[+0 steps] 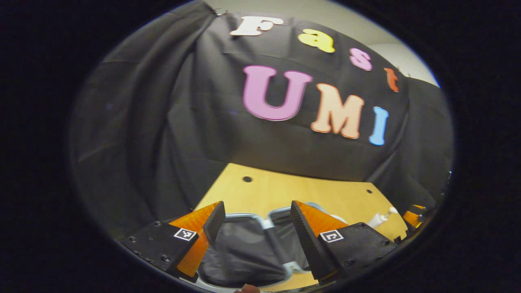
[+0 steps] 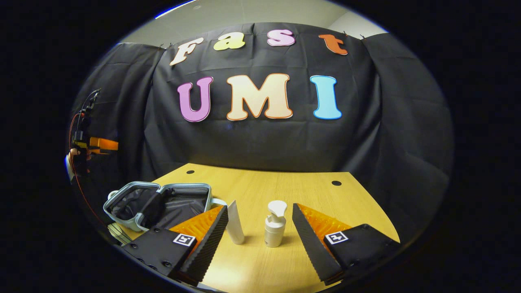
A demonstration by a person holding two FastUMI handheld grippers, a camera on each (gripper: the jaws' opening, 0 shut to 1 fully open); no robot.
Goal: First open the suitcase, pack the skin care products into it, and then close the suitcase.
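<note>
Right gripper (image 2: 258, 228), fingers apart, faces the upright pump bottle (image 2: 275, 224) beside the open suitcase (image 2: 163, 203): an off-centre closure could topple it (left gripper (image 1: 257, 228) likewise open).

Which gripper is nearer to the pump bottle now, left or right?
Right. The right gripper is open with the pump bottle between its fingers; the left gripper hovers over the open suitcase.

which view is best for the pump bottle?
Right gripper view: the pump bottle stands whole and upright on the table, ahead between the open right claw fingers, beside a white tube. Left gripper view catches just a small white bit at its right edge.
</note>
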